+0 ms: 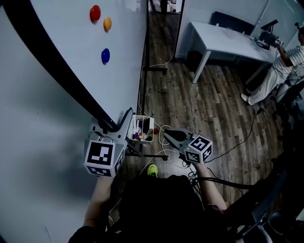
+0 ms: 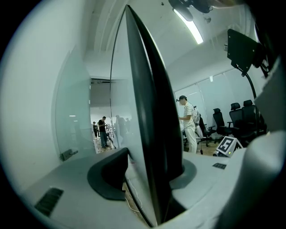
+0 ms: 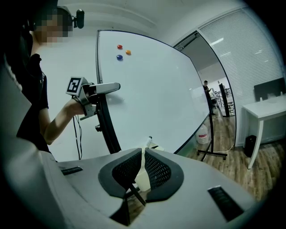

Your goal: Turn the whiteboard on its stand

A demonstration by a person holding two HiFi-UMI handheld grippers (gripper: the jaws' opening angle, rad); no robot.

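Left tongs stand open, set loosely astride the black edge of the whiteboard, which stands to the person's left. Right tongs are closed to a thin slit, empty, and apart from the board. A red magnet, an orange magnet and a blue magnet stick to the board's face. Near its lower edge sits a white box of markers, with cables beside it. The floor is dark wood. Farther off, another person stands at a white table
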